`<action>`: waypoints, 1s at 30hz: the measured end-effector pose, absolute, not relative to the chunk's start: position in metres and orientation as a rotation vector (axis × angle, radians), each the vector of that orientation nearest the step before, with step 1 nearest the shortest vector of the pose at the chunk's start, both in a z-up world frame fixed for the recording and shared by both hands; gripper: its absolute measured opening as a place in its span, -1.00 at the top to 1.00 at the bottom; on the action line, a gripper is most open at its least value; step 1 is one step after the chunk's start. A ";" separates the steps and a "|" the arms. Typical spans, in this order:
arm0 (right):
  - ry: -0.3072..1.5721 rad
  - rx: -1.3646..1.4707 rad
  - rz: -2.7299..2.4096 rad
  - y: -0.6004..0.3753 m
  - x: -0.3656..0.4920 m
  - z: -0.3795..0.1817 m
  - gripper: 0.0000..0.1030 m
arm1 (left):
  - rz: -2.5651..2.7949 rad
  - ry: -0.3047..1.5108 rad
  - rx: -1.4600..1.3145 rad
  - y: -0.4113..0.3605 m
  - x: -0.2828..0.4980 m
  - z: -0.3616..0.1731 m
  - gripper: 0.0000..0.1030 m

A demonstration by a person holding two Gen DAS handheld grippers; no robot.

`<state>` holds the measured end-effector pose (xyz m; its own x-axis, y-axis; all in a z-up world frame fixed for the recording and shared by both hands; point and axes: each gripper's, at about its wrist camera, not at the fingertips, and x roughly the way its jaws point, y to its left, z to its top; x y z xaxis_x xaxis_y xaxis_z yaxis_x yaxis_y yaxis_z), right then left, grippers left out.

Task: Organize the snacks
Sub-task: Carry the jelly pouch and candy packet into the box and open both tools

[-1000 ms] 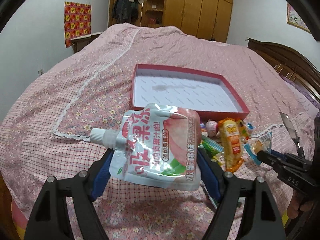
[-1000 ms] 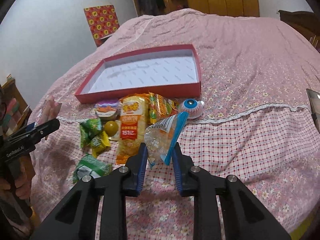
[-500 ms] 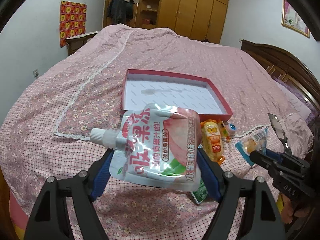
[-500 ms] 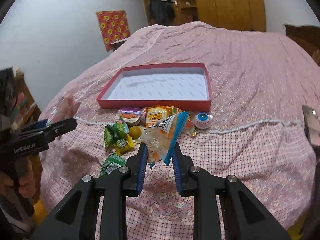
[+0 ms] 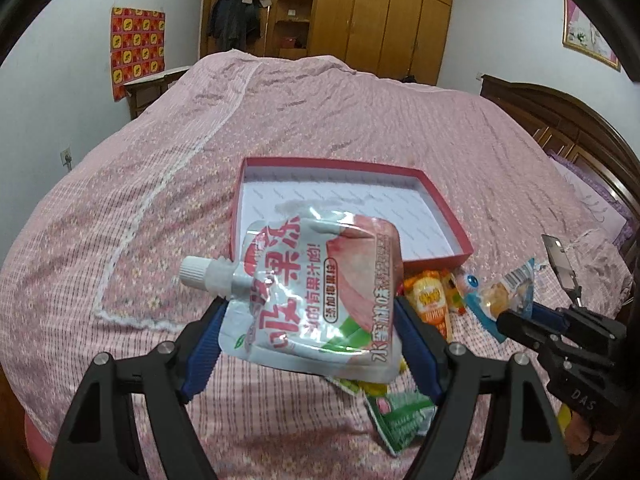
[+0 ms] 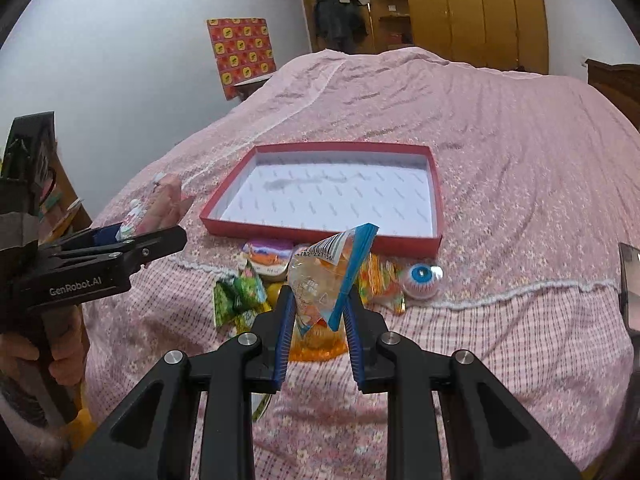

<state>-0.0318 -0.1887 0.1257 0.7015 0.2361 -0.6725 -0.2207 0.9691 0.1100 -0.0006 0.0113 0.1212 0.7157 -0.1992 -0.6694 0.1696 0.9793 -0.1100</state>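
My left gripper point(image 5: 308, 312) is shut on a pink and white spout pouch point(image 5: 316, 292), held flat above the bed with its cap to the left. A clear snack packet point(image 6: 320, 276) with a blue edge stands upright in my right gripper point(image 6: 319, 298), which is shut on it. Both hang in the air on the near side of the empty red tray point(image 6: 320, 236). In the left wrist view the right gripper point(image 5: 516, 320) and its packet point(image 5: 504, 292) show at the right. The left gripper point(image 6: 160, 236) with its pouch point(image 6: 160, 204) shows at the left of the right wrist view.
Loose snacks lie on the pink bedspread point(image 6: 520, 160) before the tray: green packets point(image 6: 236, 296), a jelly cup point(image 6: 266, 256), an orange packet point(image 5: 430, 304), an eyeball candy point(image 6: 420, 278). A wooden headboard point(image 5: 560, 116) is at the right, a wardrobe point(image 5: 360, 20) behind.
Both grippers have risen with their loads still held. The tray and the snack pile now look smaller and lower in both views.
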 end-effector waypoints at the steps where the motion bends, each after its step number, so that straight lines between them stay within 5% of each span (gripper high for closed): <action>1: 0.753 0.019 0.254 -0.189 -0.029 0.126 0.51 | -0.207 0.744 -0.038 0.010 0.003 0.123 -0.60; 30: 0.811 0.066 0.228 -0.203 0.091 0.121 0.51 | -0.207 0.818 -0.018 -0.021 0.126 0.109 -0.60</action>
<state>0.0912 -0.2027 0.1213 0.6657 0.2269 -0.7109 -0.1761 0.9735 0.1458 0.1257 -0.0207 0.1085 0.6646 -0.1898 -0.7227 0.1759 0.9798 -0.0955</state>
